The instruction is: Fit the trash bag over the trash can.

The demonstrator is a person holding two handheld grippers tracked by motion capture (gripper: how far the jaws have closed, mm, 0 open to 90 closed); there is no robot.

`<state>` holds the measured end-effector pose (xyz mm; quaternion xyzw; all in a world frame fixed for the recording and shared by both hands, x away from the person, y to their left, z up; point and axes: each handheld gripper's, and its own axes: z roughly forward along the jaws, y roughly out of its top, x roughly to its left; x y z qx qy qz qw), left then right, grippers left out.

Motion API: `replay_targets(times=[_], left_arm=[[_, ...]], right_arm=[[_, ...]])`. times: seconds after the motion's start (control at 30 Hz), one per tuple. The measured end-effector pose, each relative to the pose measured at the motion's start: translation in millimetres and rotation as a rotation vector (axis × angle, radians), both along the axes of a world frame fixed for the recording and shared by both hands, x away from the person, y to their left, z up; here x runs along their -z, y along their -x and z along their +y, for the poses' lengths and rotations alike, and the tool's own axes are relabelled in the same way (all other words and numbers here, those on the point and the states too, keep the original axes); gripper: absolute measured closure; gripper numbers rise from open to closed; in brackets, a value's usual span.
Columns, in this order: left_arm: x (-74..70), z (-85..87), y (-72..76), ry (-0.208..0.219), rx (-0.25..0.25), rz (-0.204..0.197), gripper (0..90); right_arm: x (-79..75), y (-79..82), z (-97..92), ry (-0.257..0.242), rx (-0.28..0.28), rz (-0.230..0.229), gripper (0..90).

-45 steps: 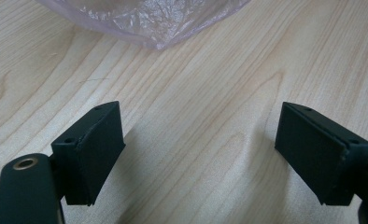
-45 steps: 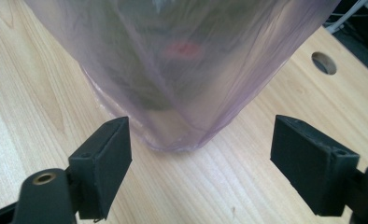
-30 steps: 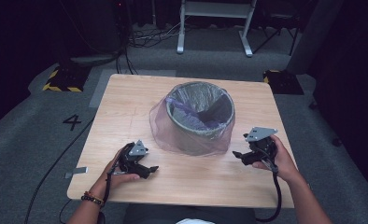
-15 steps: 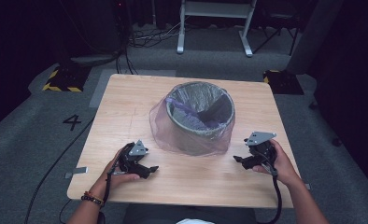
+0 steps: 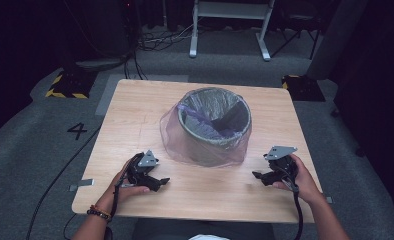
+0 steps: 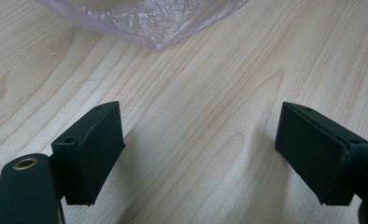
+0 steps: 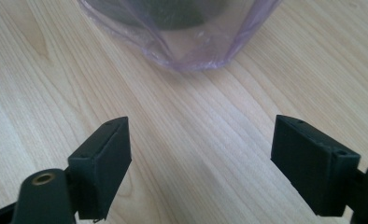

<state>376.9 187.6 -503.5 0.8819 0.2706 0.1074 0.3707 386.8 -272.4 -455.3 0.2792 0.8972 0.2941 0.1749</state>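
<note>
A grey waste bin (image 5: 215, 125) lined with a thin purple plastic bag (image 5: 171, 135) stands in the middle of the wooden table (image 5: 135, 115); the bag drapes loosely over the rim and down the outside. My left gripper (image 5: 162, 182) rests low at the front left of the table, open, nothing between its jaws. My right gripper (image 5: 257, 176) is at the front right, also open and empty. The bag's lower edge (image 6: 154, 28) lies ahead of the left gripper (image 6: 198, 149). The bin's bagged base (image 7: 182, 32) lies ahead of the right gripper (image 7: 198, 158).
Bare wood surrounds the bin on all sides. Grey carpet with a number 4 mark (image 5: 77, 131) lies left of the table. A white frame's legs (image 5: 230, 30) and cables stand on the floor behind it.
My right gripper has sunk toward the tabletop and come a little nearer the front edge. The left gripper and the bin have stayed put.
</note>
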Motion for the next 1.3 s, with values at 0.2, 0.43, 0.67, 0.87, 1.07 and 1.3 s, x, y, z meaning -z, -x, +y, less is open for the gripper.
replay_targets(times=[0.2,0.43,0.67,0.87,1.07,1.3], left_arm=[[0.0,0.0,0.0,0.0,0.0,0.0,15.2],[0.0,0.0,0.0,0.0,0.0,0.0,15.2],[0.0,0.0,0.0,-0.001,0.0,0.0,15.2],[-0.1,0.0,0.1,-0.002,0.0,-0.001,15.2],[0.0,0.0,0.1,-0.001,0.0,-0.001,15.2],[-0.1,0.0,0.1,-0.002,0.0,-0.001,15.2]], right_arm=[[8.2,2.1,-6.6,-0.006,0.009,0.017,20.6],[16.0,5.2,-14.3,-0.016,0.02,0.031,21.1],[19.2,10.3,-23.2,-0.036,0.032,0.029,21.1],[25.6,17.1,-35.5,-0.065,0.06,0.027,21.1],[32.2,22.8,-45.8,-0.085,0.08,0.032,20.8],[39.8,30.9,-59.4,-0.127,0.118,0.027,19.3]])
